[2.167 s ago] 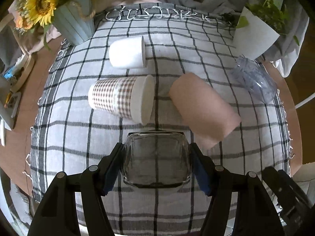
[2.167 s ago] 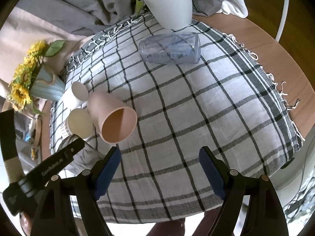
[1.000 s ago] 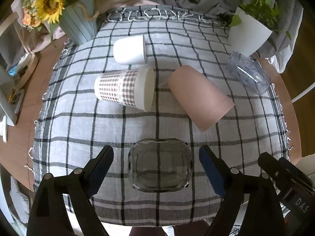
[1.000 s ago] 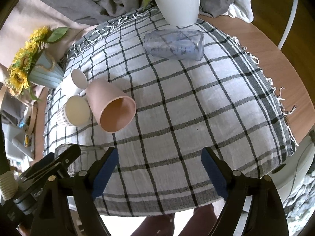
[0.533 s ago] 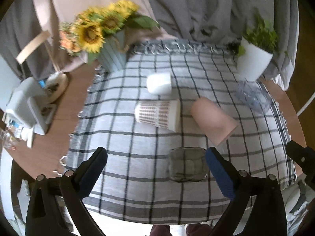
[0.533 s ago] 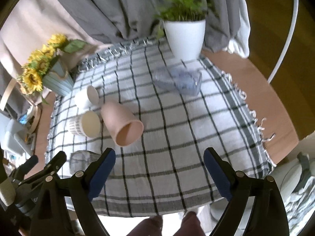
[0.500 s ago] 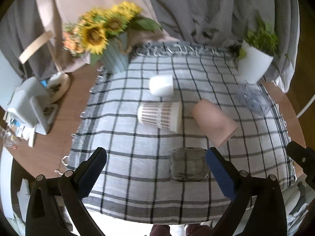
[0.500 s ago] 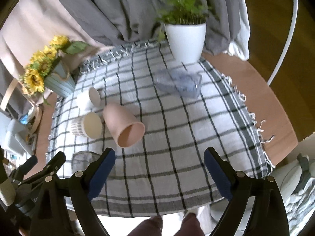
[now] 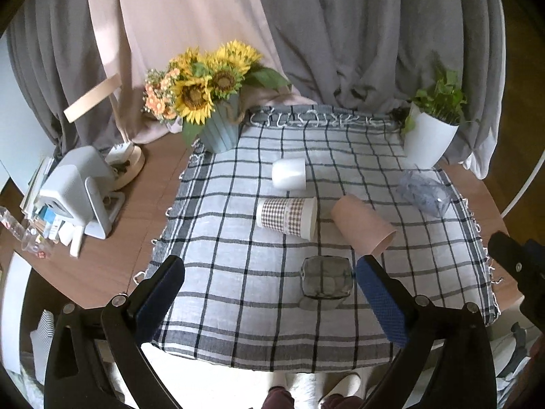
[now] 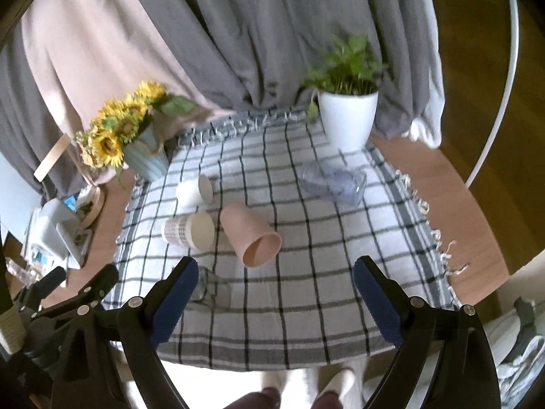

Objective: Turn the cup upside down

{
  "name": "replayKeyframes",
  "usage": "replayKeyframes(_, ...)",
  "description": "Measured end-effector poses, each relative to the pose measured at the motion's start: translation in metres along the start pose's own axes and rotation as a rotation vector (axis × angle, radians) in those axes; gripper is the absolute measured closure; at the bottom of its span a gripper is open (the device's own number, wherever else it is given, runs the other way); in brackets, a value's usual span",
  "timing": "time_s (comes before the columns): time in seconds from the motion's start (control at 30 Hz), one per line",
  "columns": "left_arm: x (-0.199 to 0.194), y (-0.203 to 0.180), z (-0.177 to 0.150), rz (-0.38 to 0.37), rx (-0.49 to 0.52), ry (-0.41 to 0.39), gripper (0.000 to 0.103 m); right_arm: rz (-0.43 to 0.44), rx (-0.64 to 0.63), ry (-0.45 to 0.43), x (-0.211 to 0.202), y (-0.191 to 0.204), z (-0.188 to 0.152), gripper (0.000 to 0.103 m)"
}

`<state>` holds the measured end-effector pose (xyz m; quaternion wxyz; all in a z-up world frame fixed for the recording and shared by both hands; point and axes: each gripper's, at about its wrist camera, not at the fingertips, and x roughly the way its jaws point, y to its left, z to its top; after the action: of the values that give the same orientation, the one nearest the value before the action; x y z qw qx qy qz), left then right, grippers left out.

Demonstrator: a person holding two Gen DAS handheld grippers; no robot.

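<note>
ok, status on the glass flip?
Left tongs open, clear. Right tongs open, empty. Glass standing alone on the cloth, rim looks down. Nothing in the way.

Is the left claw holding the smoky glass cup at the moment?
No, the left claw is wide open and pulled back, while the glass cup stands on the checked cloth by itself.

A clear, glossy glass tumbler (image 9: 326, 281) is standing on a matt black-and-white checked woven cloth (image 9: 238, 272); a matt pink plastic cup (image 9: 362, 229) and checked paper cup (image 9: 286, 217) are lying on it.
</note>
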<state>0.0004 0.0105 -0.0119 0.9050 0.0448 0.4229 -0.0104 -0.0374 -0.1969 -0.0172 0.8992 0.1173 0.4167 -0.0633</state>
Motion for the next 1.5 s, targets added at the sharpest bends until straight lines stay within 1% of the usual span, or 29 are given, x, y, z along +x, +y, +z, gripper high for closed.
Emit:
replayKeyframes(0.07,-0.006,0.001,-0.002,0.009,-0.006,-0.017,0.0,-0.011,-0.004,-0.038,-0.007,0.001,-0.001,0.01)
replayKeyframes(0.13,-0.011,0.004,-0.005,-0.002,-0.022,-0.023,0.0,-0.01,-0.013,-0.061,-0.013,0.003,-0.003,0.01)
replayKeyframes(0.3,-0.018,0.007,-0.01,-0.031,-0.051,-0.029,0.0,-0.014,-0.033,-0.09,-0.02,0.01,-0.009,0.01)
replayKeyframes(0.43,-0.022,0.008,-0.011,-0.002,-0.051,-0.048,0.0,-0.002,-0.043,-0.085,-0.021,0.014,-0.016,0.01)
replayKeyframes(0.53,-0.025,0.01,-0.011,-0.004,-0.054,-0.06,0.0,0.004,-0.034,-0.08,-0.021,0.013,-0.018,0.01)
replayKeyframes(0.77,-0.028,0.012,-0.012,-0.004,-0.063,-0.07,0.0,0.004,-0.047,-0.109,-0.029,0.015,-0.018,0.01)
replayKeyframes(0.9,-0.029,0.011,-0.011,-0.004,-0.062,-0.076,0.0,0.006,-0.048,-0.105,-0.029,0.016,-0.018,0.01)
replayKeyframes(1.5,-0.03,0.008,-0.005,-0.004,-0.057,-0.076,0.0,0.006,-0.048,-0.111,-0.029,0.013,-0.014,0.01)
